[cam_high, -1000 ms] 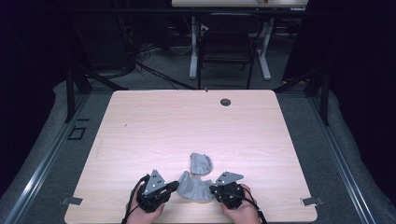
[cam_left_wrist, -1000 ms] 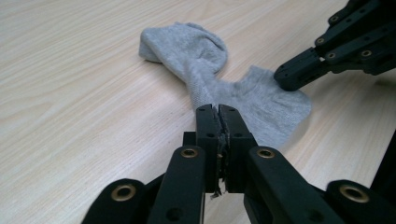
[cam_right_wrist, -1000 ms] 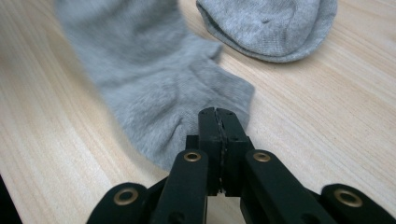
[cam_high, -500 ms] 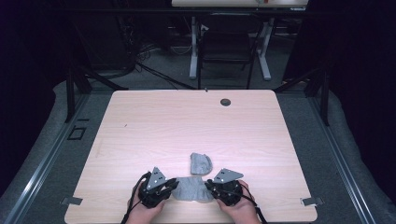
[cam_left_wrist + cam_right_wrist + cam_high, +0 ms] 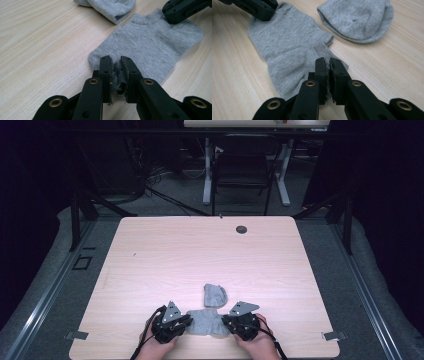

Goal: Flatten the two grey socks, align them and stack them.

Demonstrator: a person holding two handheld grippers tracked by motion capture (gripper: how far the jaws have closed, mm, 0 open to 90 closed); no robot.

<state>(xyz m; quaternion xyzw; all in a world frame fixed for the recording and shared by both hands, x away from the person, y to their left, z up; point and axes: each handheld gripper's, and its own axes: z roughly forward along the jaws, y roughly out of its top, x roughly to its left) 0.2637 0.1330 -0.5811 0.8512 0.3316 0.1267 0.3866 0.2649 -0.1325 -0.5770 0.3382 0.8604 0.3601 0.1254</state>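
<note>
A pale wooden desk (image 5: pixel 210 255) stands in a dark room, and near its 6 o'clock edge we see a grey sock (image 5: pixel 205 321) lying flat. We hold the left claw (image 5: pixel 186 322) at the sock's 9 o'clock end and the right claw (image 5: pixel 226 323) at its 3 o'clock end — each nearly closed and pinching a fold of the fabric; the right jaws have just been closing. A second, folded sock (image 5: pixel 215 295) lies just beyond, at 12 o'clock.

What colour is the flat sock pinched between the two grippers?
Plain light grey knit sock, with no pattern; clearest in the left gripper view.
</note>
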